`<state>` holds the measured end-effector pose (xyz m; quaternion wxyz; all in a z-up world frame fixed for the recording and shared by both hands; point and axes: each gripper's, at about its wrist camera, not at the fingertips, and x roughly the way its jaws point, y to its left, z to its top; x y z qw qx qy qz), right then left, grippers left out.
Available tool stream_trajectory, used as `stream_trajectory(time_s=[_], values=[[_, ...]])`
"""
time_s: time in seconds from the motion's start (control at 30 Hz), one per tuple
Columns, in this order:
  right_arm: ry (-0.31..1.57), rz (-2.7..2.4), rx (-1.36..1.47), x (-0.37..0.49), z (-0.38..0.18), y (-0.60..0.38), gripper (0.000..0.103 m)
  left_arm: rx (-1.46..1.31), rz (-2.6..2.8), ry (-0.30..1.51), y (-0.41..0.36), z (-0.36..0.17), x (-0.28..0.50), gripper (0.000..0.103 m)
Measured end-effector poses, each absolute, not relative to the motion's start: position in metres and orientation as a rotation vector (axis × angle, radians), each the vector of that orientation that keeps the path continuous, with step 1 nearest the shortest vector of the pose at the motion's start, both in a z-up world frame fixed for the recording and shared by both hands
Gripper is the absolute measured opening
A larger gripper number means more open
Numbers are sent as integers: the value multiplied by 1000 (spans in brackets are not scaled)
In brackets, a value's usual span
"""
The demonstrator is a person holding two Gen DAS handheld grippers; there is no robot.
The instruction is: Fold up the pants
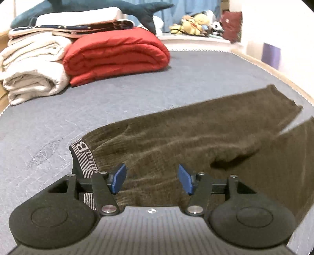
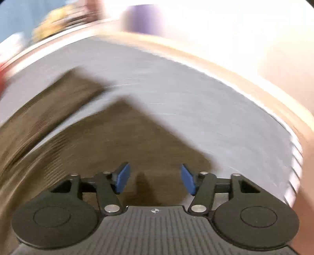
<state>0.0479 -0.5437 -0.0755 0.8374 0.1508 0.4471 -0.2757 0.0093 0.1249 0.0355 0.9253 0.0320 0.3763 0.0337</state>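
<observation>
Dark brown ribbed pants [image 1: 186,135] lie spread on a grey-blue mattress [image 1: 117,98], the striped waistband [image 1: 82,157] with white lettering at the left and two legs reaching to the right. My left gripper [image 1: 152,178] hovers over the waist end, its blue pads [image 1: 118,178] apart with nothing between them. In the blurred right wrist view the pants [image 2: 117,141] show as two legs forming a V. Above the nearer leg, my right gripper [image 2: 155,178] is open, and its blue pads [image 2: 188,179] grip no cloth.
A folded red quilt [image 1: 115,56] and cream blankets [image 1: 33,66] are stacked at the mattress's far left. A dark plush shark [image 1: 137,9] and small toys [image 1: 196,24] lie behind them. The mattress edge [image 1: 274,68] curves along the right. A purple object [image 2: 141,19] is blurred beyond the bed.
</observation>
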Motion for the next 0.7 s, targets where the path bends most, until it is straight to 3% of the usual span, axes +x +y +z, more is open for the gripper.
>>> stream_trajectory(time_s=[0.17,0.27,0.37,0.47,0.63,0.67,0.7], values=[[955,-724,586,27,-94,-593,63,25,134,774,131,37,20,67],[929,-679,553,37,-95,-591,21,-1,166,770,137,39,16,67],[917,-675,448,48,-96,-572,8,-35,174,779,143,42,12,67],[871,-758,442,46,-85,-574,7,-66,203,784,151,43,8,67],[963,-800,384,55,-105,-572,12,-177,236,811,179,43,2,66],[947,-808,368,54,-100,-567,16,-207,241,824,186,41,0,61],[926,-815,372,52,-95,-564,23,-227,242,841,191,38,0,49]])
